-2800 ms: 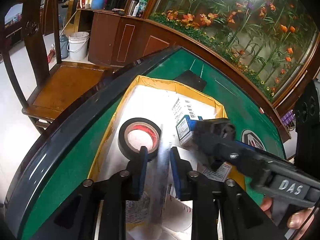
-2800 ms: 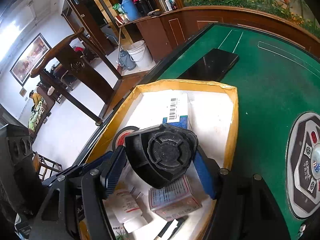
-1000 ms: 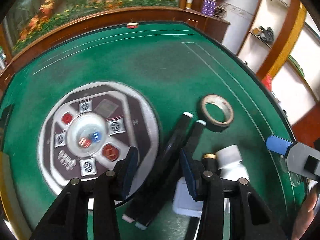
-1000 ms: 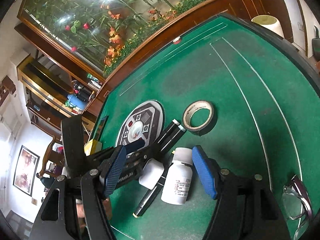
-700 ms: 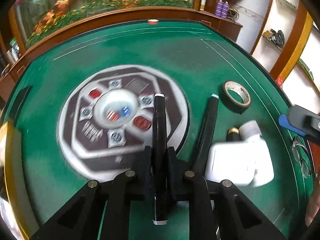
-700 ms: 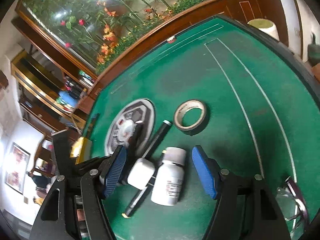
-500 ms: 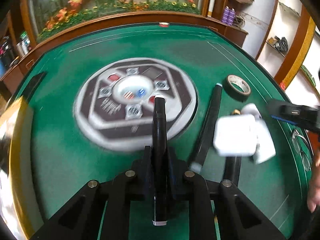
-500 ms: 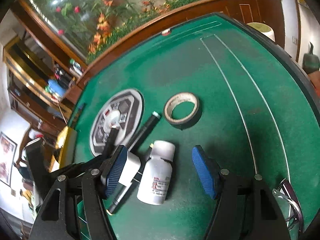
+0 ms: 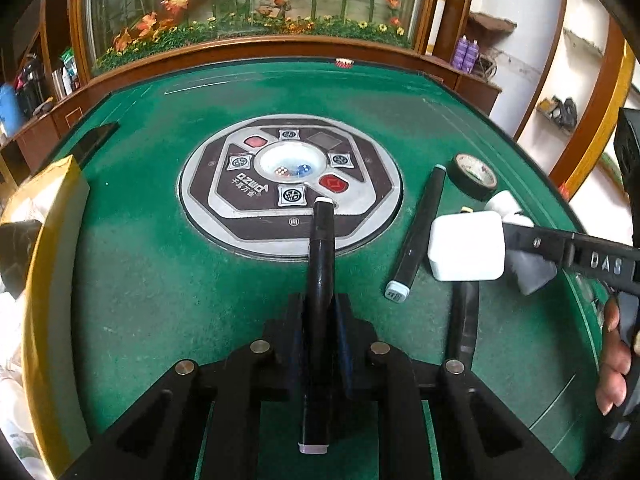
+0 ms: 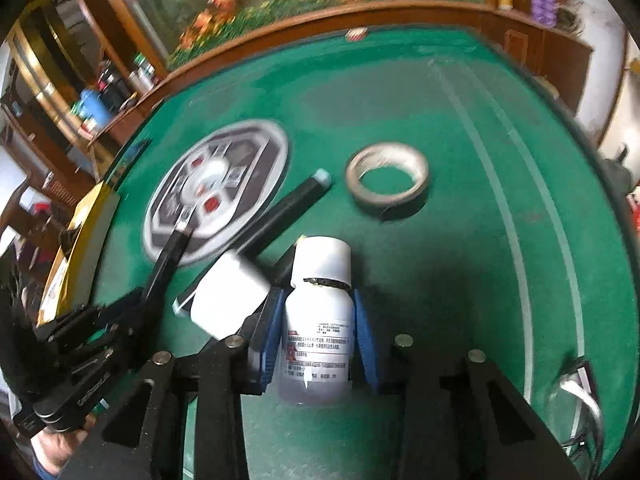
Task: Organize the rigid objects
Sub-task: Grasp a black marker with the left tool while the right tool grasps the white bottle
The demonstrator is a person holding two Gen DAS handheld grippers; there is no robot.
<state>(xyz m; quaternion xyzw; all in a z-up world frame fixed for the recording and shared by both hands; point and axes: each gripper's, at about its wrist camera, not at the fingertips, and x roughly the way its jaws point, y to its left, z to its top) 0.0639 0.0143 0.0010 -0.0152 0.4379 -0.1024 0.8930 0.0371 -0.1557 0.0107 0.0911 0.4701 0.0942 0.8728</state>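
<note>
On the green table, my left gripper is shut on a black marker that points at the round centre panel. My right gripper is closing its jaws on a white pill bottle, and the blue pads press on its sides. A white cube-shaped plug sits right beside that gripper's left finger. A second black marker and a dark pen lie on the felt. Beyond them lies a roll of black tape.
A yellow-rimmed box with sorted items stands at the table's left edge. Glasses lie at the near right. A dark phone lies at the far left. A raised wooden rim and a planter run behind the table.
Both grippers came over from the yellow box. The left one closed on a black marker and carried it leftward. The right one came down and closed on the white bottle, and the white plug shifted.
</note>
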